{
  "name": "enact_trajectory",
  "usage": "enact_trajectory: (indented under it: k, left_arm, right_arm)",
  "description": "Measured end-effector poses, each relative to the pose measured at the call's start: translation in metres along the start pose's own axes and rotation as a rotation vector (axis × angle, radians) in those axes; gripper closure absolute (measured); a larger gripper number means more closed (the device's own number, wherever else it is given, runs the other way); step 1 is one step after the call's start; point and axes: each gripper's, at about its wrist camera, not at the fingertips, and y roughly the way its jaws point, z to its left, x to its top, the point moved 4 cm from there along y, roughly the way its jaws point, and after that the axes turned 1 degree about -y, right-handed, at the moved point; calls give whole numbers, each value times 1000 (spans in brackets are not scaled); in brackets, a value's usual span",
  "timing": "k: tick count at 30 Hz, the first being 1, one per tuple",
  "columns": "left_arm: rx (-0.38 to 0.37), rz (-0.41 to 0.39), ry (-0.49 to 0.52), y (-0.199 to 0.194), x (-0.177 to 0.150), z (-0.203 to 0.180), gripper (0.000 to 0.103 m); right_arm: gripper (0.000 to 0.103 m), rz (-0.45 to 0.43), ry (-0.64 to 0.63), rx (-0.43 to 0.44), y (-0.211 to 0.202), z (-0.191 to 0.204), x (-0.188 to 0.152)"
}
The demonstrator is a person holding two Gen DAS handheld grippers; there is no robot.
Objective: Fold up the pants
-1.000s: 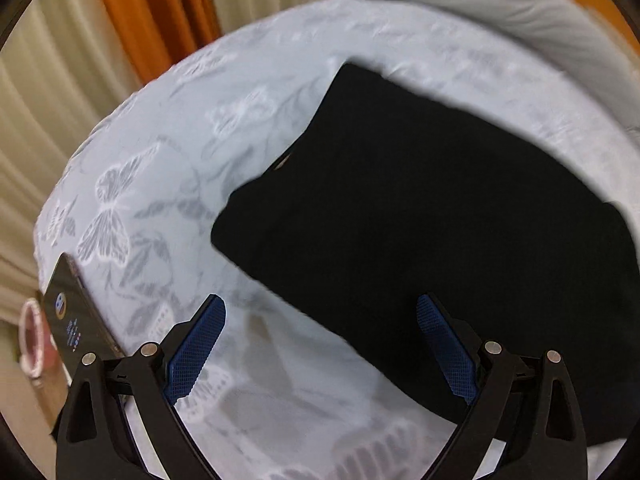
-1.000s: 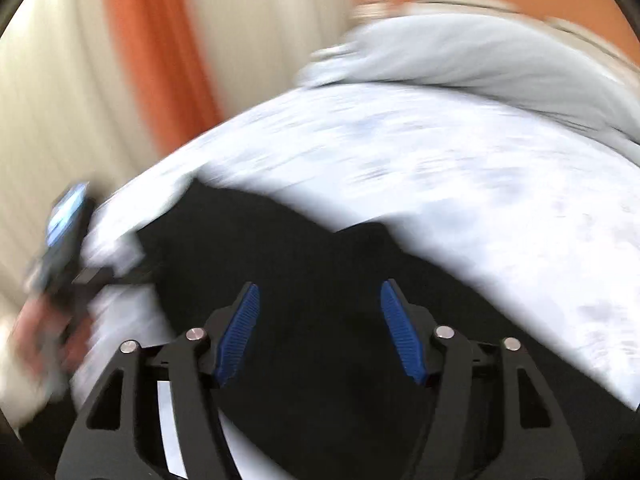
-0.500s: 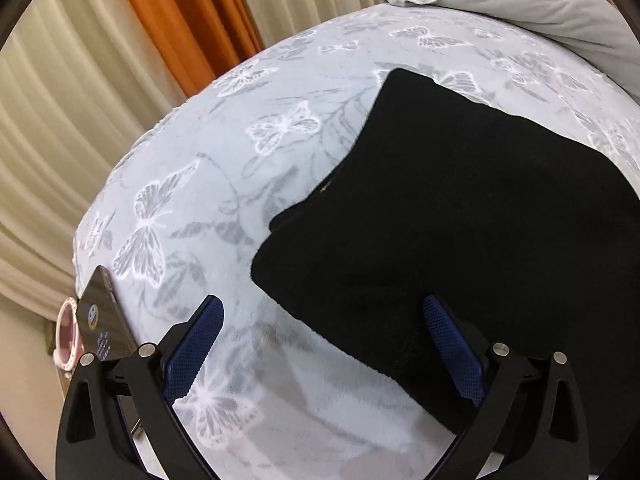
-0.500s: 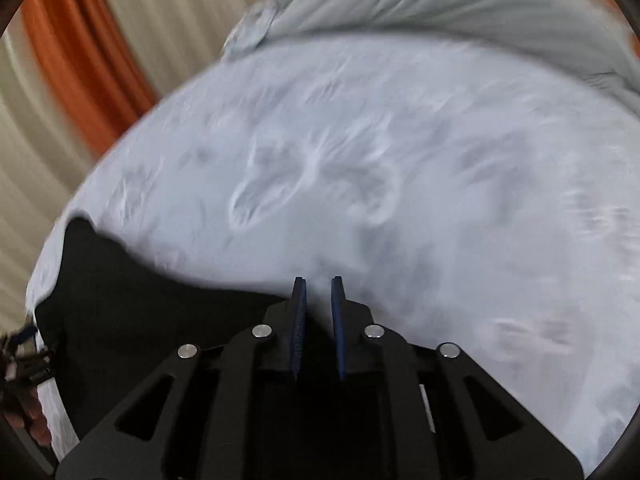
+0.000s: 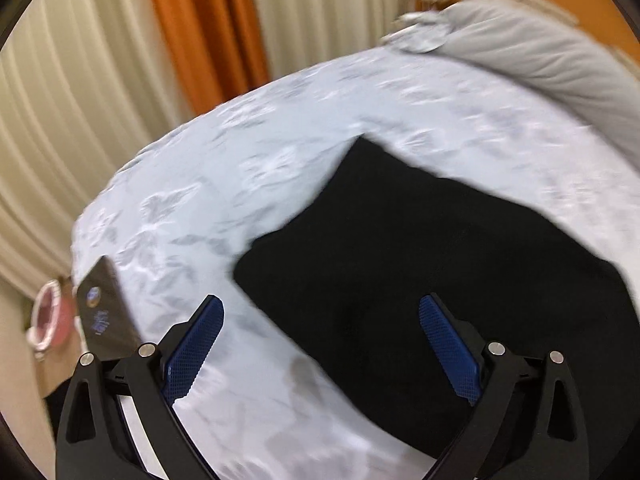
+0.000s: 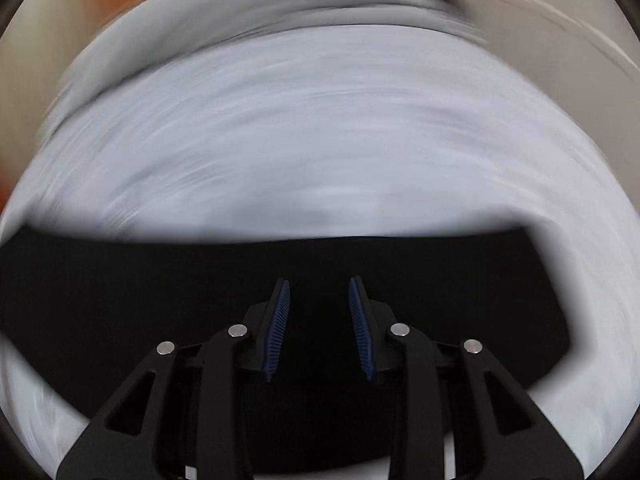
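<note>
pants [image 5: 420,280]: black folded slab on the bed [image 5: 260,168], under both grippers
left gripper [image 5: 320,344]: spread wide, empty
right gripper [image 6: 319,328]: jaws opening, nothing pinched
feel: probably soft, floppy, light, so grab an edge or corner

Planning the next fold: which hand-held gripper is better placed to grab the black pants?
Right. The right hand-held gripper sits directly over the black pants, jaws opening; the left hand-held gripper straddles their edge, wide open.
</note>
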Motion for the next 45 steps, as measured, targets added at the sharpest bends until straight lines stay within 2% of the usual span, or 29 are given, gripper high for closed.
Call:
enact_trajectory:
  k: [1,2,3,5,7,8,9,10,11,13,14,16,18,19,21,22,23,24,26,28,30,33,37,41,42,43,44,45]
  left_arm:
    - [-28,-3,4,-7,-2,-8,6]
    - [-70,-1,8,-16,-6,-18,6]
    - [-114,5,10,-24,-11,-29,6]
    - [-175,11,17,-36,-21,-52,6]
    - [-221,8,32,-47,-30,-75,6]
    - [-246,-4,55,-55,-36,-93,6]
    - [-255,-20,75,-60,-39,-103,6]
    - [-257,-38,93,-63,-43,-112,6]
    - [-263,-70,139,-69,-49,-127,6]
    - [-263,-103,217,-71,-56,-141,6]
    - [-251,-117,268,-71,-60,-148,6]
    - [-251,-116,327,-68,-64,-157,5]
    - [-256,-92,351,-61,-68,-164,5]
    - [-265,-85,350,-59,-68,-164,5]
    - [-294,-50,337,-55,-69,-165,5]
    - [-322,-27,322,-53,-69,-164,5]
    - [-340,-9,309,-52,-69,-163,5]
    - [-352,7,299,-52,-71,-163,5]
    - [-372,26,283,-52,-74,-163,5]
    - [-389,43,271,-52,-76,-160,5]
    - [-438,82,255,-52,-77,-157,5]
    - [-477,139,252,-49,-81,-153,5]
    - [-461,183,181,-35,-74,-129,5]
    - [-402,178,23,-15,-46,-75,5]
    - [-388,191,-30,-5,-39,-57,5]
    - [-368,215,-89,7,-33,-38,5]
    - [-357,230,-129,16,-29,-25,5]
    - [-340,254,-178,28,-26,-7,5]
  right_arm:
    - [71,-33,97,-9,-13,-38,1]
    - [66,-60,179,-4,-28,-76,-1]
    - [62,-65,211,9,-33,-91,-4]
    - [45,-70,239,61,-39,-115,-16]
    - [43,-42,203,66,-30,-115,-22]
    - [46,-22,180,56,-24,-113,-23]
    - [53,2,151,40,-13,-108,-27]
    - [75,19,127,12,-5,-104,-24]
    - [87,20,108,-6,-5,-104,-24]
    - [90,-41,123,27,-23,-110,-11]
    - [96,-85,123,-20,-34,-121,-6]
    - [92,-68,135,-157,-24,-140,-6]
    - [89,-5,305,-50,-16,-164,-22]
    - [85,18,380,35,-17,-168,-31]
    - [55,13,423,120,-30,-161,-40]
    - [13,-1,430,157,-37,-154,-44]
    - [5,-25,440,185,-44,-144,-48]
    - [5,-38,441,196,-48,-138,-49]
    - [5,-12,430,227,-50,-120,-51]
    - [5,-20,455,223,-50,-113,-52]
    - [5,-10,479,228,-48,-105,-51]
    - [5,18,504,212,-32,-101,-54]
    - [5,28,563,212,-9,-100,-59]
    - [5,-41,499,167,-2,-90,-47]
    - [7,-53,486,164,0,-87,-45]
    - [29,-62,471,173,1,-84,-43]
    - [46,-43,459,179,6,-81,-41]
    - [49,-31,465,166,9,-81,-41]
